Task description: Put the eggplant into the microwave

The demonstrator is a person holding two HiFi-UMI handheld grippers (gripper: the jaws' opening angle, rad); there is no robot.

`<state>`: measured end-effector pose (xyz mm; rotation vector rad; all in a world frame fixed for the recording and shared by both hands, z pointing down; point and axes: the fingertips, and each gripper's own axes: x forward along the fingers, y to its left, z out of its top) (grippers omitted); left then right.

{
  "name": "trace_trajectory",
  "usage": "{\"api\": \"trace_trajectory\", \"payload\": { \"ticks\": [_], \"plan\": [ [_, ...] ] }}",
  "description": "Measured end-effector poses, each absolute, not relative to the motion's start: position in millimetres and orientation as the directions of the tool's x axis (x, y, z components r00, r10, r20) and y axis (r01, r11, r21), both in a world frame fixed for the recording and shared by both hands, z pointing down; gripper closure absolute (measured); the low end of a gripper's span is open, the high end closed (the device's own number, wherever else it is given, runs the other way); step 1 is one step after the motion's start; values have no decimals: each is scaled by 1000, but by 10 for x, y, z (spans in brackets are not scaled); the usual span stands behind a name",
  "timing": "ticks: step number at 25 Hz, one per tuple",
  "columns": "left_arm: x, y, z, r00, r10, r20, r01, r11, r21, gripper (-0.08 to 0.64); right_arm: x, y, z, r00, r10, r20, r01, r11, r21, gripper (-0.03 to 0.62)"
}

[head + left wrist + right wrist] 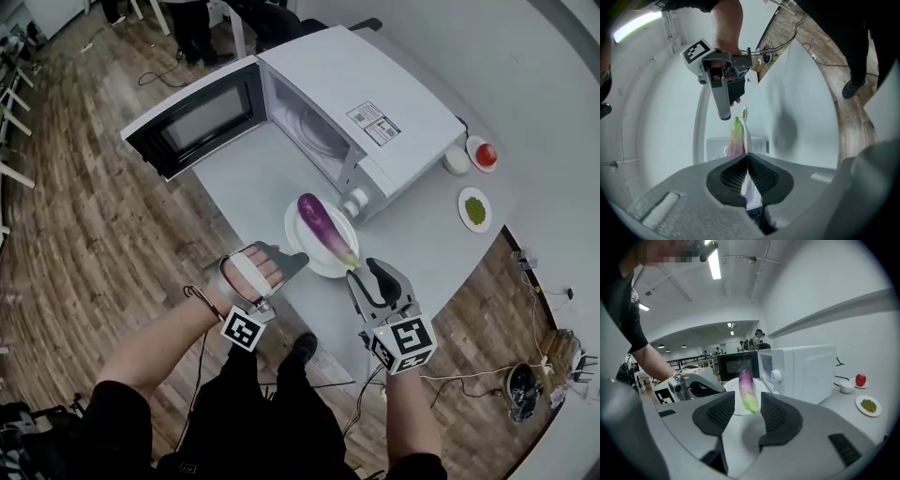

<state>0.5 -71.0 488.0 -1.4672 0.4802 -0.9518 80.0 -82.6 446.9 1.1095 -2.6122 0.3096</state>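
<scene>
Plate (296,236) clamped in left tongs (747,157), plain only in their view; right tongs (748,397) spread near eggplant (747,386).

Head camera stares steeply down; left gripper view low, rolled sideways; right gripper view faces the boxy white microwave (806,366). All share the purple eggplant (323,228) on its round white plate (309,263).

I am working in a large open lab hall: ceiling strip lights (714,263) are glowing, cables (155,70) are trailing over the wood floor (84,216), people (758,339) are standing in the background.
</scene>
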Motion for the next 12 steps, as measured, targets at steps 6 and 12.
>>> {"api": "trace_trajectory", "payload": {
  "ticks": [6,12],
  "plan": [
    [-427,-866,4709,580,-773,259,245,-138,-960,545,407,-917,4324,-649,-683,334,-740,669,-71,433],
    [-799,-966,4637,592,-763,259,245,-135,-960,545,45,-968,4177,-633,-706,317,-755,654,-53,489]
  ]
}}
